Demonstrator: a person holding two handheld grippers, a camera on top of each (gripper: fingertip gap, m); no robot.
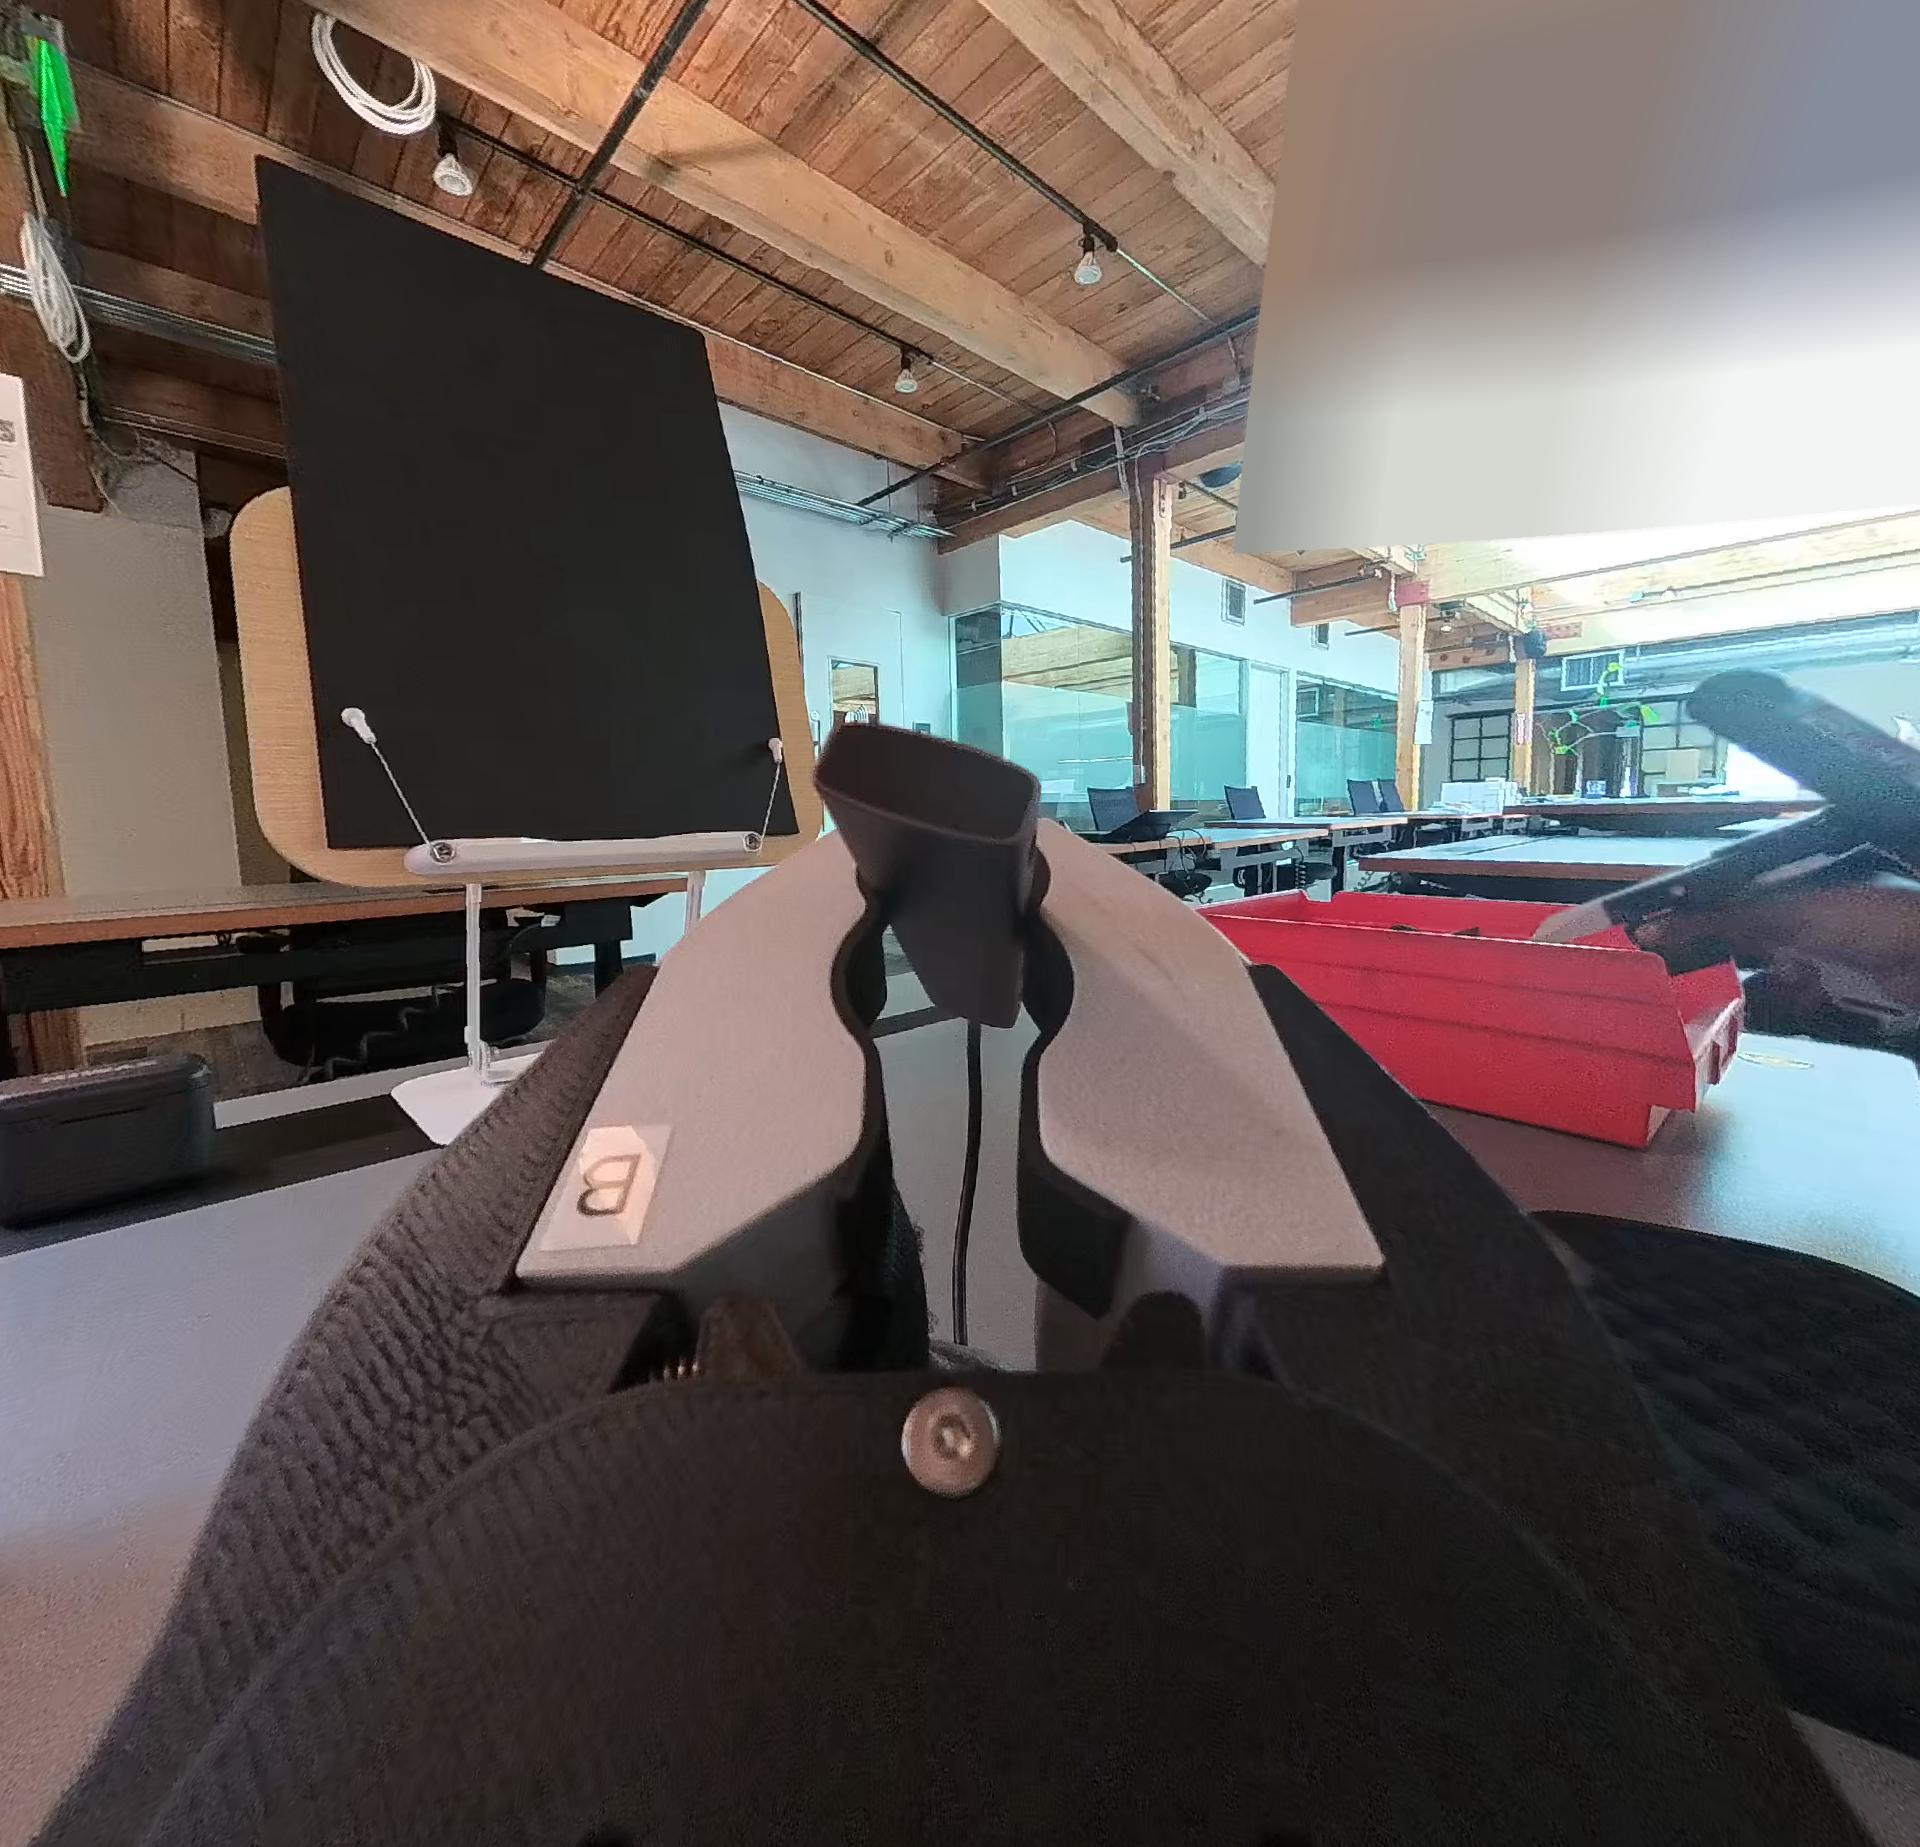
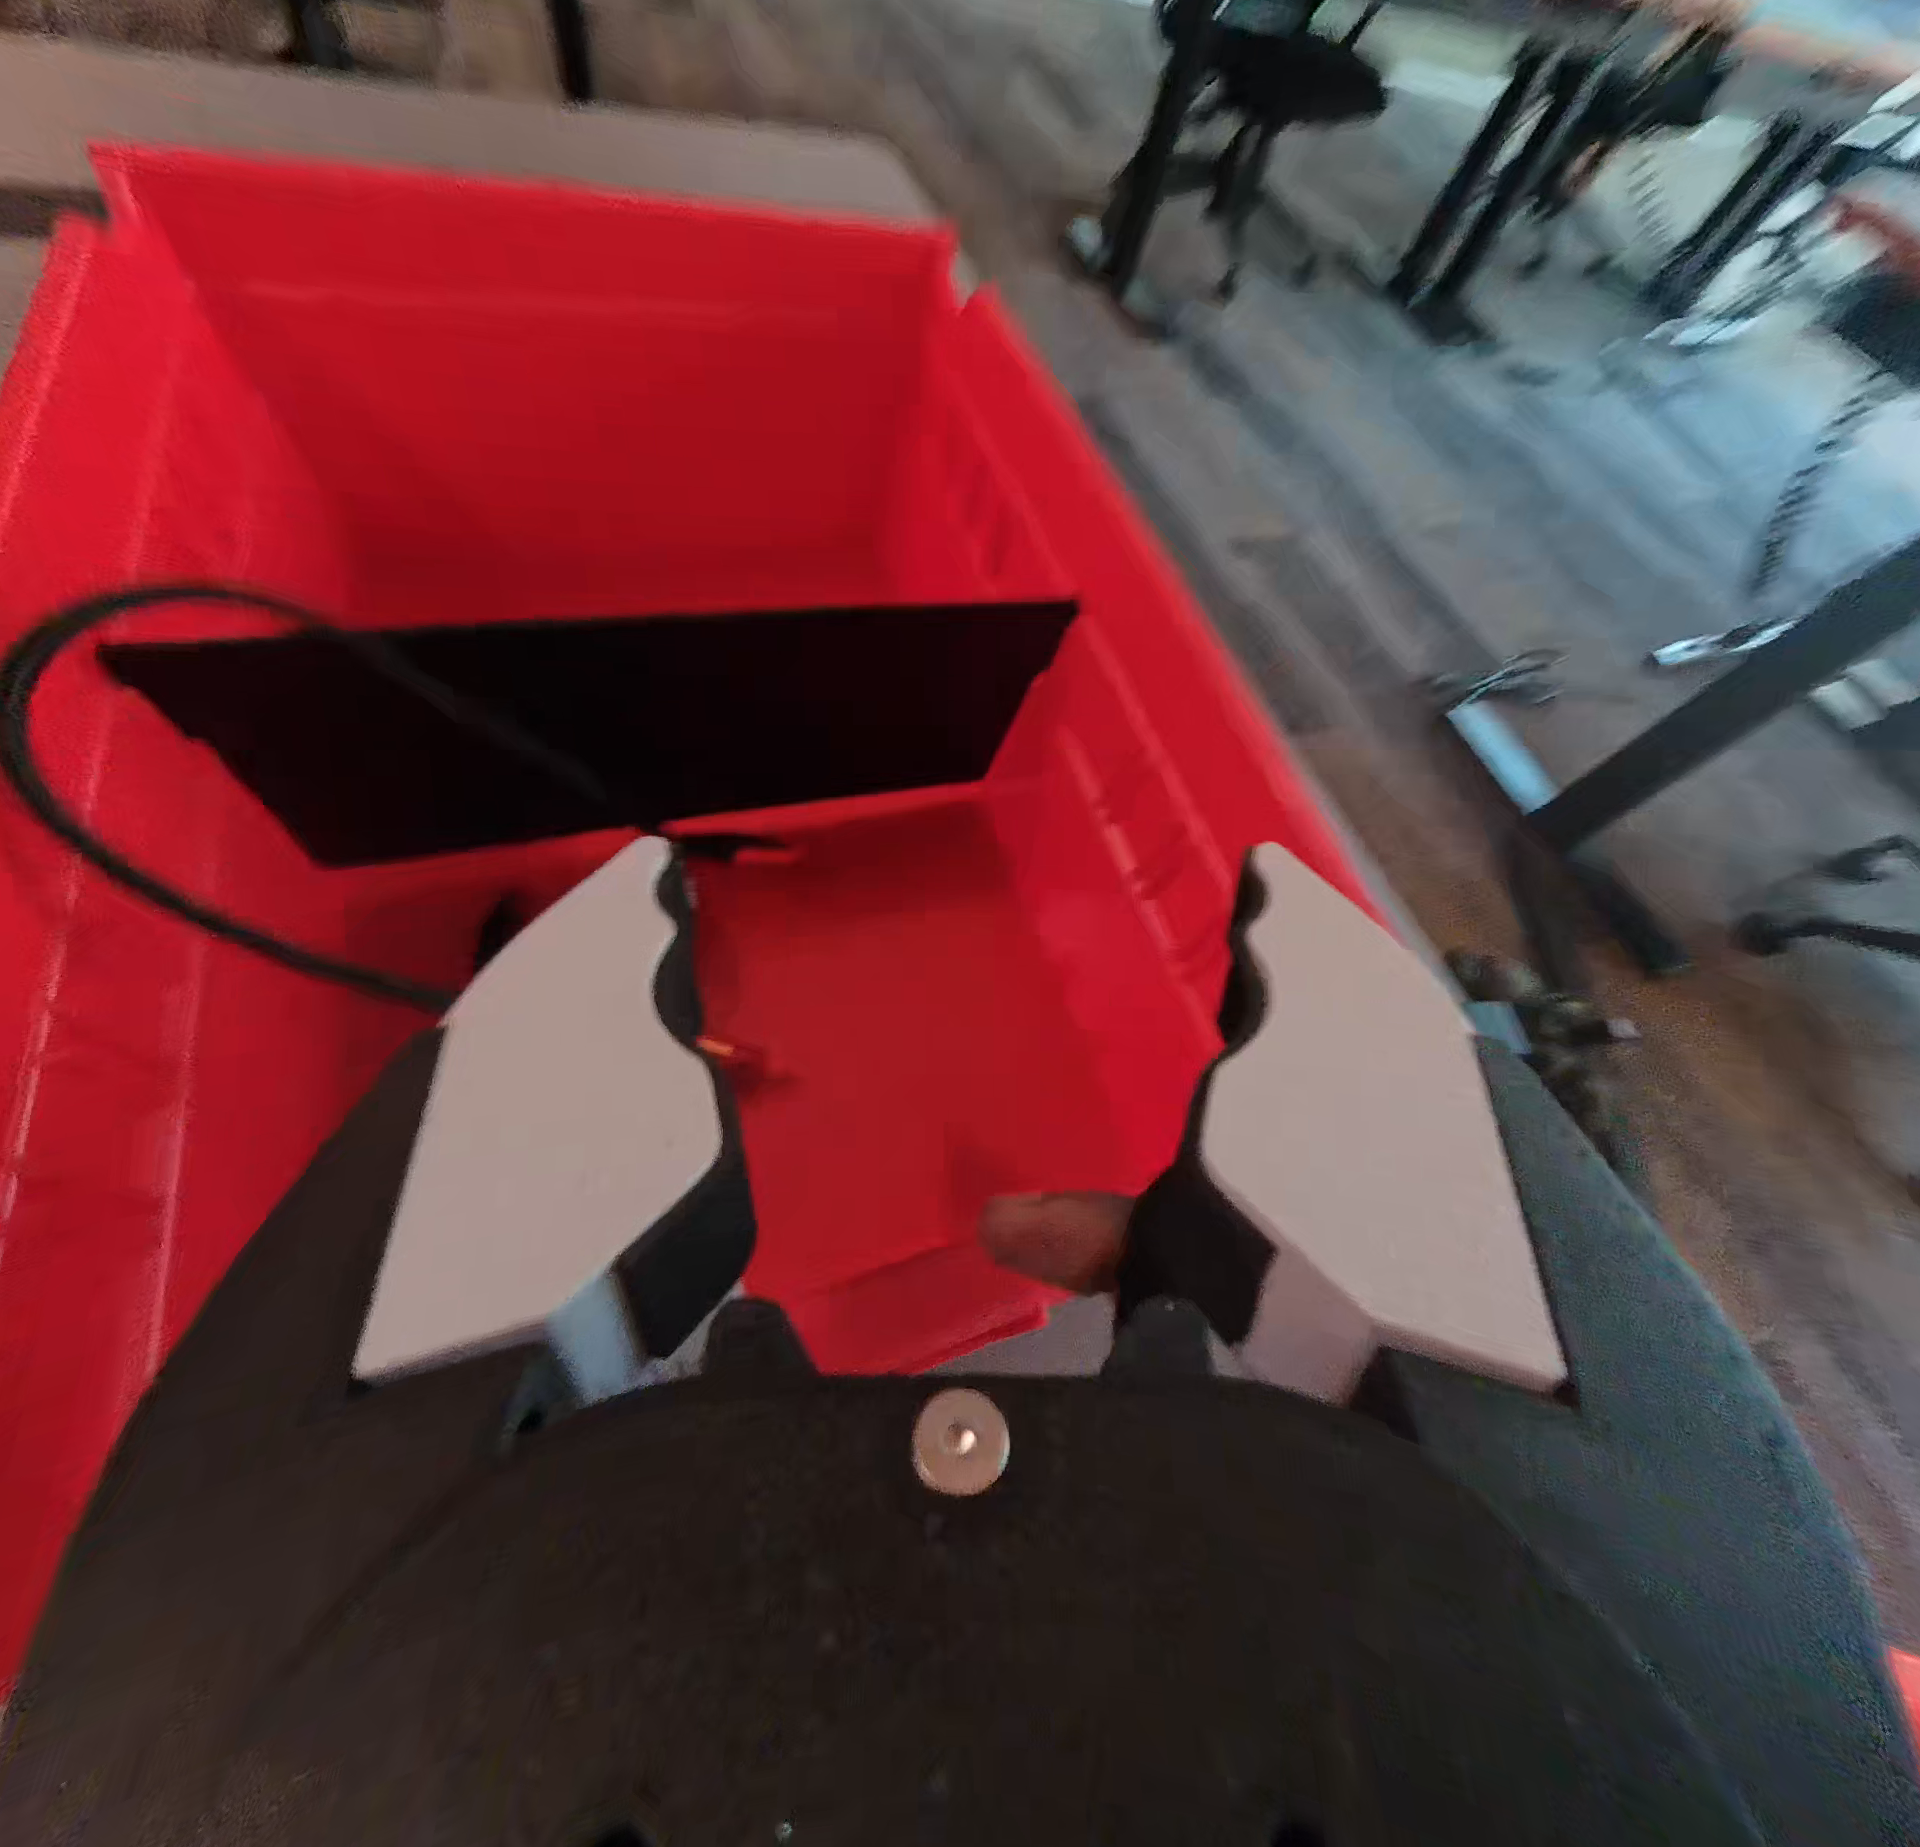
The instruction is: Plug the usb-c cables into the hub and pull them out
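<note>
In the left wrist view my left gripper (image 1: 951, 950) is shut on a dark grey hub (image 1: 935, 862), held tilted upright above the grey table; the hub's thin black cord (image 1: 966, 1174) hangs down between the fingers. In the right wrist view my right gripper (image 2: 961, 924) is open and empty, hovering over a red bin (image 2: 561, 426). A black cable (image 2: 62, 789) loops over the bin's left wall and runs under the left finger. A black divider (image 2: 623, 706) crosses the bin. The right gripper also shows at the far right of the left wrist view (image 1: 1766, 831).
The red bin (image 1: 1455, 1008) stands on the table to the right of the hub. A black board on a white stand (image 1: 499, 550) stands behind. A black case (image 1: 104, 1132) sits at the left. The table edge and floor lie right of the bin (image 2: 1455, 654). The left gripper's tips are roughly 55 centimeters from the right gripper's.
</note>
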